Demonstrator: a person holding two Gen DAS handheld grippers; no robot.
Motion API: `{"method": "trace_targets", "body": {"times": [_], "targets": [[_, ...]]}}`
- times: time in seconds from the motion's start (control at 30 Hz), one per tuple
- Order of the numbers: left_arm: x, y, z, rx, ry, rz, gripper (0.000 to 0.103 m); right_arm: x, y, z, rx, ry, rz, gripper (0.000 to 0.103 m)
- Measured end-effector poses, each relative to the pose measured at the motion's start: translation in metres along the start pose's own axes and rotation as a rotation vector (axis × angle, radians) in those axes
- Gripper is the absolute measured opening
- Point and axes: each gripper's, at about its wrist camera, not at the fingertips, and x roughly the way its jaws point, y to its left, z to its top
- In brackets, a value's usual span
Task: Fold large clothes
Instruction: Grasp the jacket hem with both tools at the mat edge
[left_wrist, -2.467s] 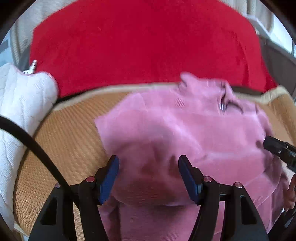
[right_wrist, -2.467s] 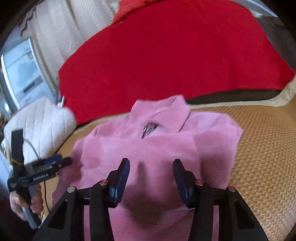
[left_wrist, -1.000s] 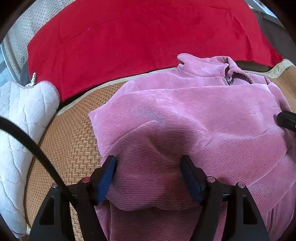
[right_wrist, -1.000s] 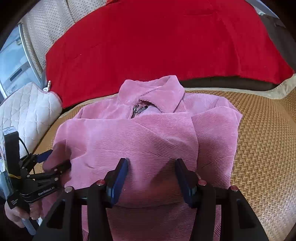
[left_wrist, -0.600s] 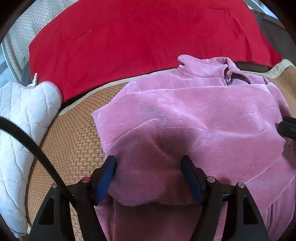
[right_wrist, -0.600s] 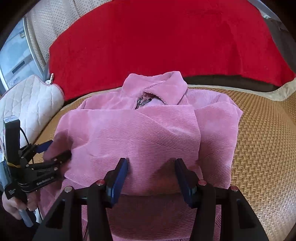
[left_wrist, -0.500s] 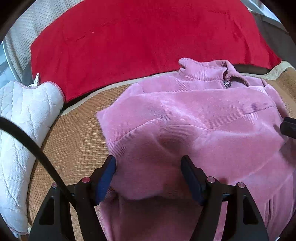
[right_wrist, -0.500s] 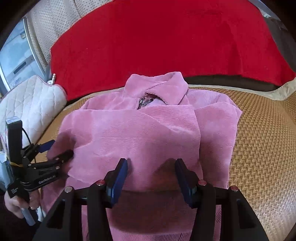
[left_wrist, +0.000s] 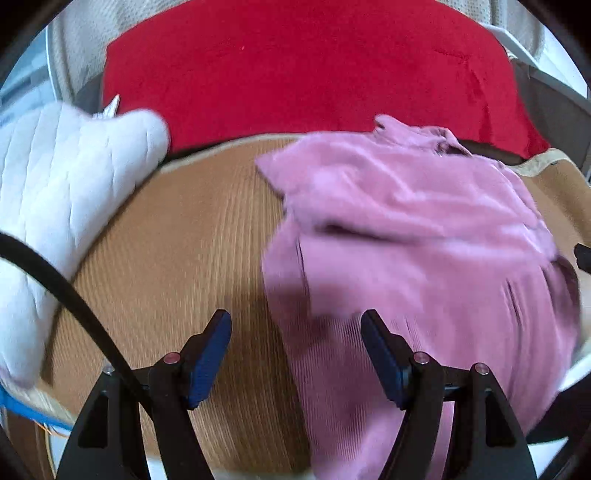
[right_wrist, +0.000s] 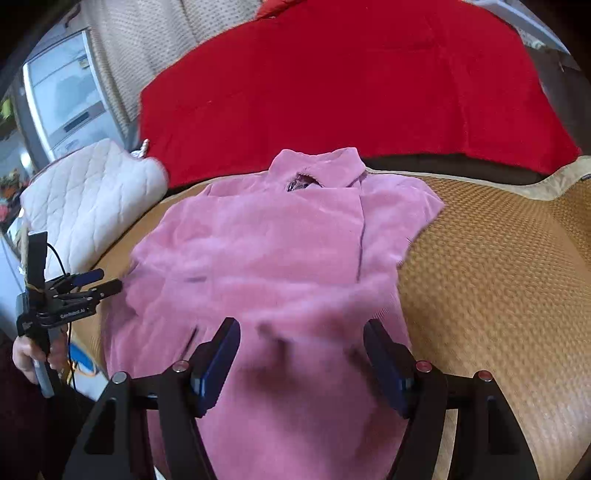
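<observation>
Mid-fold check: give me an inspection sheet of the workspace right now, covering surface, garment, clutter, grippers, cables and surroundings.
Surface: tan woven mat, bare to the right of the garment.
Job's things: pink corduroy jacket lies on the mat, collar at the far end, sleeves folded across the front, near hem hanging toward the cameras.
Clutter: white quilted cushion at the mat's left edge; red blanket behind the collar.
Grippers: left gripper open, holding nothing, jacket edge below it; right gripper opening over the jacket, pads not pressing the cloth.
Cables: black cable crosses the left wrist view; thin wire by the left gripper handle.
Surroundings: beige curtain and a window at far left; both views motion-blurred.
</observation>
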Motion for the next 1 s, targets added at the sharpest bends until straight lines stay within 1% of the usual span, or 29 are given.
{"method": "trace_targets", "body": {"times": [0.1, 0.17, 0.23, 0.33, 0.4, 0.53, 0.63, 0.7, 0.77, 0.8, 0.83, 0.9, 1.0], "targets": [[-0.012, -0.004, -0.031, 0.012, 0.015, -0.014, 0.073, -0.016, -0.011, -0.023, 0.059, 0.001, 0.046, 0.073], [-0.016, -0.004, -0.049, 0.016, 0.036, -0.028, 0.073, -0.020, -0.017, -0.041, 0.090, 0.031, 0.050, 0.073], [-0.017, -0.004, -0.066, 0.012, 0.074, -0.051, 0.073, -0.021, -0.021, -0.057, 0.100, 0.085, 0.053, 0.073], [-0.011, -0.001, -0.087, 0.001, 0.141, -0.071, 0.073, -0.023, -0.029, -0.079, 0.130, 0.164, 0.085, 0.073], [-0.006, 0.003, -0.097, -0.022, 0.187, -0.096, 0.073, -0.022, -0.033, -0.096, 0.144, 0.233, 0.083, 0.074], [0.008, 0.006, -0.105, -0.070, 0.266, -0.183, 0.073, -0.009, -0.040, -0.117, 0.152, 0.340, 0.072, 0.074], [0.014, 0.009, -0.110, -0.095, 0.296, -0.212, 0.073, 0.002, -0.038, -0.128, 0.123, 0.394, 0.071, 0.075], [0.015, 0.010, -0.114, -0.108, 0.308, -0.236, 0.073, 0.011, -0.036, -0.135, 0.108, 0.447, 0.075, 0.077], [0.015, 0.013, -0.127, -0.129, 0.339, -0.268, 0.073, 0.022, -0.035, -0.147, 0.091, 0.515, 0.039, 0.077], [0.016, 0.014, -0.131, -0.139, 0.352, -0.272, 0.073, 0.027, -0.035, -0.152, 0.088, 0.541, 0.029, 0.077], [0.016, 0.015, -0.138, -0.147, 0.358, -0.270, 0.073, 0.031, -0.036, -0.155, 0.089, 0.558, 0.024, 0.077], [0.018, 0.017, -0.139, -0.161, 0.359, -0.273, 0.073, 0.040, -0.037, -0.158, 0.098, 0.567, 0.020, 0.077], [0.019, 0.023, -0.139, -0.193, 0.346, -0.306, 0.073, 0.055, -0.036, -0.159, 0.113, 0.571, 0.024, 0.077]]}}
